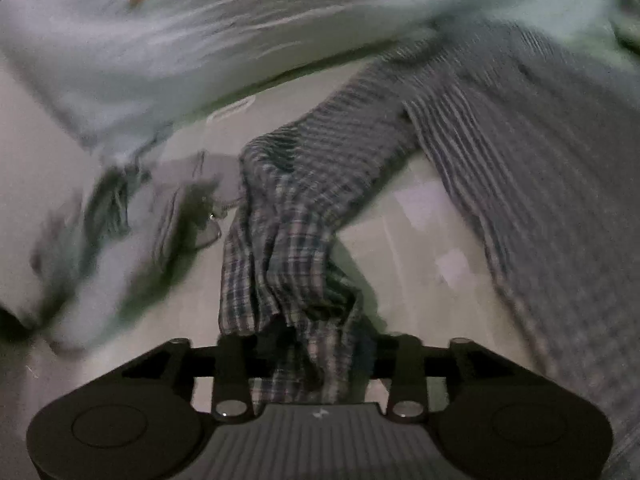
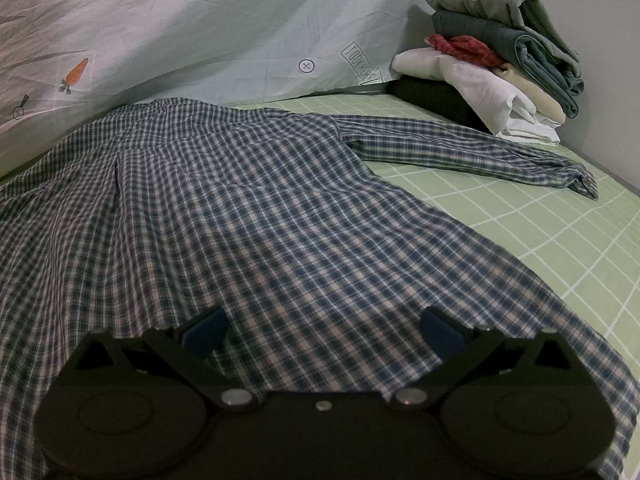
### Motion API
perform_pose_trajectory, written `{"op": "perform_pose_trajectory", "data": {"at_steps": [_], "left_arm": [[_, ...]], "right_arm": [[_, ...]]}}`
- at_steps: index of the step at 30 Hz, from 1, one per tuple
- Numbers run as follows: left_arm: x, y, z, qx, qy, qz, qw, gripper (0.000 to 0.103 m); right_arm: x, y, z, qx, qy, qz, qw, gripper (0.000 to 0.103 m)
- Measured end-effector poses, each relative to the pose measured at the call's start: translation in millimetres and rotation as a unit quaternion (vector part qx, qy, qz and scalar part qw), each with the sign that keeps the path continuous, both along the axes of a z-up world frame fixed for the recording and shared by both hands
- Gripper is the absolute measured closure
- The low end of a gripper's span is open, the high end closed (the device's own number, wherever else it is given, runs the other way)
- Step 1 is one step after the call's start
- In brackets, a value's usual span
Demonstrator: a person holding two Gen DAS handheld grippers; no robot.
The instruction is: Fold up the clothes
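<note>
A blue-and-white checked shirt (image 2: 240, 208) lies spread flat on the green grid bed sheet (image 2: 540, 232), one sleeve (image 2: 480, 152) stretched out to the right. My right gripper (image 2: 320, 332) hovers open over the shirt's near hem, its blue pads wide apart with nothing between them. In the blurred left wrist view, the other sleeve (image 1: 288, 240) rises off the sheet (image 1: 420, 260) and bunches down between the jaws of my left gripper (image 1: 320, 344). The jaws stand apart, with a dark gap beside the cloth on the right. The shirt's body (image 1: 520, 160) lies to the right.
A pale quilt with carrot prints (image 2: 200, 32) is heaped along the far side of the bed, behind the shirt. A pile of folded clothes (image 2: 500, 60) stands in the far right corner against the wall. Open green sheet lies to the right of the shirt.
</note>
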State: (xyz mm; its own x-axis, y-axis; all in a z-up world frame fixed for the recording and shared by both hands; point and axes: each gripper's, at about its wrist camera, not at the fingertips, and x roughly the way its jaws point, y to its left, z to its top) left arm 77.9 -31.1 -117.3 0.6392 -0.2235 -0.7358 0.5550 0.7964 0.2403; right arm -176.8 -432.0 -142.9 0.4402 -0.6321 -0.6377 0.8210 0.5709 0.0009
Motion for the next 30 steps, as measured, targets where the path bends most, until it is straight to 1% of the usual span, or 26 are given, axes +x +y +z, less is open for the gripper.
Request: {"op": "perform_pose_trajectory", "data": {"at_steps": [1,3,5,6,7,9,11,12,15,16,17,20,21,22,23,24,25,26,28,29,30], "left_arm": [[2.9,7.6,6.1,-0.032,0.01,0.017,0.9993,0.059],[9.7,26.8,16.0,-0.092,0.023,0.057,0.9939,0.054],[16.8,47.4,25.1,-0.15,0.033,0.099,0.9832,0.044],[20.4,57.7,29.6,-0.179,0.037,0.12,0.9759,0.043],[24.1,66.5,31.5,-0.199,0.043,0.141,0.9688,0.042],[32.0,80.7,29.6,-0.222,0.055,0.185,0.9558,0.042],[36.9,91.9,25.0,-0.236,0.067,0.221,0.944,0.042],[37.5,96.5,22.5,-0.243,0.072,0.231,0.9393,0.042],[36.5,102.3,17.4,-0.272,0.088,0.233,0.9295,0.042],[35.8,101.2,16.7,-0.277,0.093,0.23,0.9281,0.042],[36.1,98.4,15.9,-0.276,0.095,0.224,0.9299,0.042],[35.6,78.1,19.2,-0.234,0.076,0.174,0.9533,0.042],[34.5,72.8,22.7,-0.228,0.068,0.159,0.9581,0.042],[34.6,71.0,27.3,-0.231,0.06,0.151,0.9593,0.042],[35.5,71.4,32.4,-0.239,0.053,0.147,0.9585,0.042],[37.7,73.8,37.2,-0.251,0.046,0.149,0.9553,0.042],[41.1,78.5,41.6,-0.268,0.042,0.158,0.9494,0.042],[44.8,84.9,45.0,-0.287,0.039,0.171,0.9415,0.042],[52.5,101.2,47.8,-0.329,0.041,0.206,0.9209,0.042],[55.9,107.8,44.9,-0.336,0.049,0.225,0.9134,0.042],[59.3,112.6,40.2,-0.332,0.059,0.246,0.9088,0.042]], "right_arm": [[-0.1,-0.2,0.0,0.0,0.0,0.0,1.0,0.0],[-0.5,-0.7,-0.1,0.0,0.0,0.001,1.0,0.0],[-0.4,-1.0,-0.2,0.0,0.0,0.002,1.0,0.0],[-0.1,-1.0,-0.2,-0.001,0.001,0.001,1.0,0.0],[0.1,-1.0,-0.3,-0.001,0.001,0.001,1.0,0.0],[0.4,-1.1,-0.4,-0.001,0.001,0.001,1.0,0.0],[0.7,-0.9,-0.5,-0.001,0.001,0.001,1.0,0.0],[0.8,-0.9,-0.5,-0.001,0.001,0.0,1.0,0.0],[0.9,-0.7,-0.2,-0.001,0.002,0.0,1.0,0.0],[0.9,-0.9,-0.1,-0.001,0.002,0.0,1.0,0.0],[0.9,-0.9,-0.1,-0.001,0.002,0.0,1.0,0.0],[0.9,-0.9,0.2,-0.001,0.002,0.0,1.0,0.0],[0.9,-0.8,0.2,-0.001,0.002,0.0,1.0,0.0],[0.9,-0.8,0.2,-0.001,0.002,0.0,1.0,0.0],[0.9,-0.8,0.2,-0.001,0.002,0.0,1.0,0.0],[0.9,-0.8,0.2,-0.001,0.002,0.0,1.0,0.0],[0.8,-0.9,0.2,-0.001,0.002,0.0,1.0,0.0],[0.6,-0.9,0.2,-0.001,0.002,0.0,1.0,0.0],[0.8,-0.8,0.2,-0.001,0.002,0.0,1.0,0.0],[0.9,-0.9,0.2,-0.001,0.002,0.001,1.0,0.0],[0.8,-1.1,0.2,-0.001,0.002,0.001,1.0,0.0]]}}
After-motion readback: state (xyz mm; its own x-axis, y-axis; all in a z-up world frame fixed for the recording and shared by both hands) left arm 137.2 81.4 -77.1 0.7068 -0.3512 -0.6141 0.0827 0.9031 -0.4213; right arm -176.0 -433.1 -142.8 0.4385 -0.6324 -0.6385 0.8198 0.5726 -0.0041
